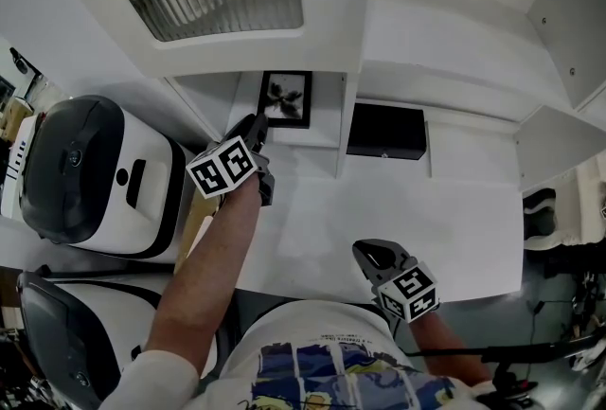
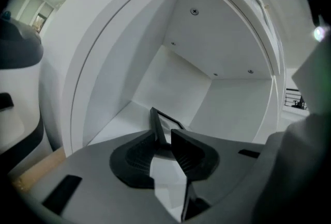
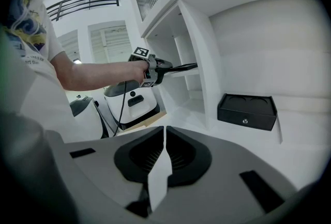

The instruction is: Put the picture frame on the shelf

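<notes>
Left hand-held gripper [image 1: 259,131] clamping picture frame [image 1: 286,98] (inside shelf [image 1: 346,124]), right hand-held gripper [image 1: 365,253] clenched empty.

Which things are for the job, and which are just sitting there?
For the job: picture frame, shelf, left gripper gripping the frame.

Just sitting there: black box, white machine with a dark lid, right gripper, shut and empty.

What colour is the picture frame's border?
Black. The picture frame shows best in the head view, standing in the shelf compartment.
</notes>
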{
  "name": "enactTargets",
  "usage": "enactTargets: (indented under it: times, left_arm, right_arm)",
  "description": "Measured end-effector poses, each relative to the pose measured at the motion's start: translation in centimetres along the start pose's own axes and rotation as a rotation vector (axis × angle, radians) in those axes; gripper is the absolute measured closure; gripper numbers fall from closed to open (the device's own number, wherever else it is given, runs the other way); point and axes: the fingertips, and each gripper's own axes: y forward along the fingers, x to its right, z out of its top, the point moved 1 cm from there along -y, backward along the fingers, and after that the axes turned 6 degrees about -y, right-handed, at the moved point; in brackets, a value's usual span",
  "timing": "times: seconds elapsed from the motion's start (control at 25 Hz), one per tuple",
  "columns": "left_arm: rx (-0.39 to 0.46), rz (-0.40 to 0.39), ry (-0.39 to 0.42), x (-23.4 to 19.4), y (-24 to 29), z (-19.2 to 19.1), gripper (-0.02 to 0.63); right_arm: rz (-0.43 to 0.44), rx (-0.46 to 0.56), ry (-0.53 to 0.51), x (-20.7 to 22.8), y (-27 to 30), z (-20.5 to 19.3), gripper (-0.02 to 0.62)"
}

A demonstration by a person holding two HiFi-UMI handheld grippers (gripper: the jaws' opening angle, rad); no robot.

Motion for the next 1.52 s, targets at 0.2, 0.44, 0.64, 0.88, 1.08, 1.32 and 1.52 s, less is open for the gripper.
enactTargets:
  times: [0.2, 0.44, 0.64, 0.88, 1.08, 1.32, 1.52]
  left_arm:
    - [-0.01, 0.019, 0.093, -0.1, 0.1, 0.1, 0.509]
    - [-0.009, 0.001, 0.119, -0.1, -0.1, 0.5, 0.508]
    - [0.0, -0.027, 0.147, 0.2, -1.0, 0.9, 0.509]
    - [0.001, -0.072, 0.163, 0.8, -3.2, 1.0, 0.508]
    - [-0.001, -0.122, 0.176, 1.0, -5.9, 1.0, 0.519]
    - [-0.015, -0.181, 0.206, 0.8, -10.4, 0.1, 0.563]
    - [-0.053, -0.253, 0.228, 0.7, -15.0, -1.7, 0.591]
  right_arm:
    - [-0.004, -0.002, 0.002, 0.0, 0.3, 0.2, 0.56]
    - [-0.013, -0.006, 0.005, -0.3, 0.5, 0.3, 0.56]
    - [-0.018, -0.005, 0.001, -1.2, 0.9, 0.4, 0.56]
    - [-0.02, -0.008, -0.01, -2.7, 1.3, 0.7, 0.56]
    - [-0.025, -0.007, -0.022, -4.6, 1.5, 1.0, 0.56]
    - [-0.042, -0.005, -0.049, -7.2, 1.7, 1.5, 0.56]
    - [-0.058, -0.002, -0.071, -9.9, 1.7, 1.6, 0.56]
